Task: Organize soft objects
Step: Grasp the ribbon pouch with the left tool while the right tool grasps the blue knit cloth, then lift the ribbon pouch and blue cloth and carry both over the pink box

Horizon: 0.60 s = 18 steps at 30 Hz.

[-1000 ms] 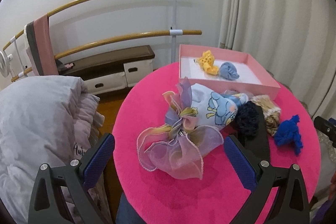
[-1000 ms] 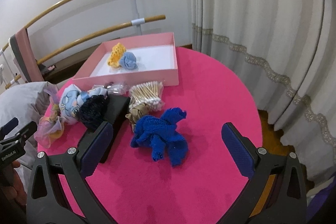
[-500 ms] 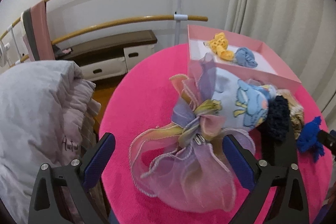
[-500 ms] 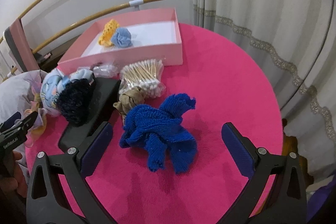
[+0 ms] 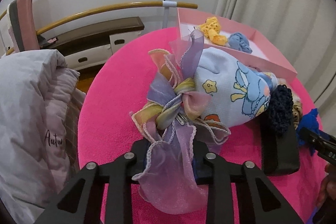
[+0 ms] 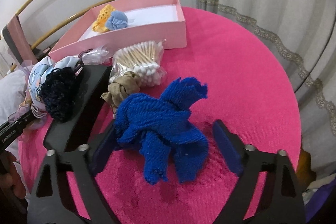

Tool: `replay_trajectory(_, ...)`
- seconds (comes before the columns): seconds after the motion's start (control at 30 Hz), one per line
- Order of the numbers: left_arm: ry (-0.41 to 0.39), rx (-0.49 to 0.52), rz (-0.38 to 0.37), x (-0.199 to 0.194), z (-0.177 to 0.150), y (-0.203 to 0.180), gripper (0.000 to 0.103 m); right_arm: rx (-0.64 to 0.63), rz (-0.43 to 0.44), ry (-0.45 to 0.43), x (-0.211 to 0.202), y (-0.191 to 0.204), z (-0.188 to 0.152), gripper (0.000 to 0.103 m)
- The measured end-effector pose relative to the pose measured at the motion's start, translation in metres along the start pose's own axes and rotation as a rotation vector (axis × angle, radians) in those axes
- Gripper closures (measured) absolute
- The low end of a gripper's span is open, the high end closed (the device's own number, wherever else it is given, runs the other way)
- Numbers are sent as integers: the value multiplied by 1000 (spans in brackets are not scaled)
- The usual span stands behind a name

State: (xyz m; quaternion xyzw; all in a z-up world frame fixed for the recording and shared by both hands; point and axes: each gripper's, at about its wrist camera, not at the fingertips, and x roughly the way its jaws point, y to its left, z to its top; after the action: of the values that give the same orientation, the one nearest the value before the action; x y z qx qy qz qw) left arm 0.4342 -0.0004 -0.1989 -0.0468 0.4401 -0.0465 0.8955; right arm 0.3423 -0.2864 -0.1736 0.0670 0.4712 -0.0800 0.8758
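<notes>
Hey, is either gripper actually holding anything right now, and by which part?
The left gripper, jaws just closing, pinches the sheer lilac organza ribbon bow by its lower tail. The right gripper, also closing, straddles the crumpled blue knitted cloth, not yet gripping it.

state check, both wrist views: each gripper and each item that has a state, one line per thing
left gripper: jaws just closed, shut on the organza bow
right gripper: jaws just closing, still open around the blue knit cloth
blue knit cloth: crumpled, lying on the pink table
pink box: open, holds a yellow scrunchie and a light blue scrunchie
cotton swabs: bagged, lying flat
</notes>
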Motion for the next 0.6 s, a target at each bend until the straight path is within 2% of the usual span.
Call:
replay_trajectory(0.07, -2, 1, 2, -2, -2, 0, 81, -13, 9, 2, 1, 2, -2, 36)
replay_trajectory(0.17, -8, -1, 6, -11, -7, -2, 84, -22, 32, -10, -3, 6, -4, 58)
replay_trajectory(0.2, -11, -1, 9, -13, -8, -2, 84, -24, 36, -12, -4, 7, -5, 60)
replay_trajectory(0.3, -20, -5, 19, -22, -12, 0, 86, -21, 42, -26, -9, 5, -5, 63)
replay_trajectory(0.6, -50, 3, 36, -58, -26, -4, 87, -3, 33, -73, -34, -3, -7, 63)
